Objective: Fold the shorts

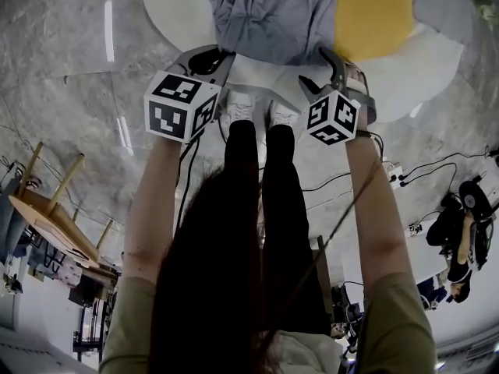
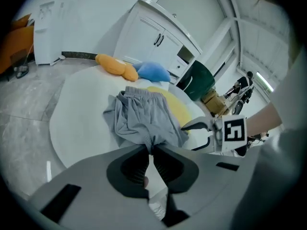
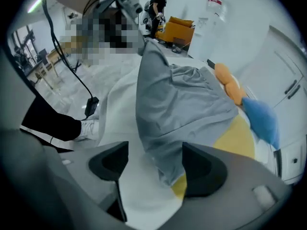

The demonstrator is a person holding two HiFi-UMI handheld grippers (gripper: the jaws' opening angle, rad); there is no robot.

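My left gripper (image 2: 151, 151) is pinched shut on an edge of the grey shorts (image 2: 144, 116), holding it up over the near edge of the white round mat (image 2: 76, 114). My right gripper (image 3: 154, 164) stands wide open, with loose fabric hanging between its jaws, unclamped. The head view cuts off the shorts' far end.

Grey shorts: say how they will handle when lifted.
Probably floppy: the grey shorts bunch and drape from the left gripper, shut on their edge. Likely light, thin cloth. They hang loose between the open jaws of the right gripper, so may slip free.
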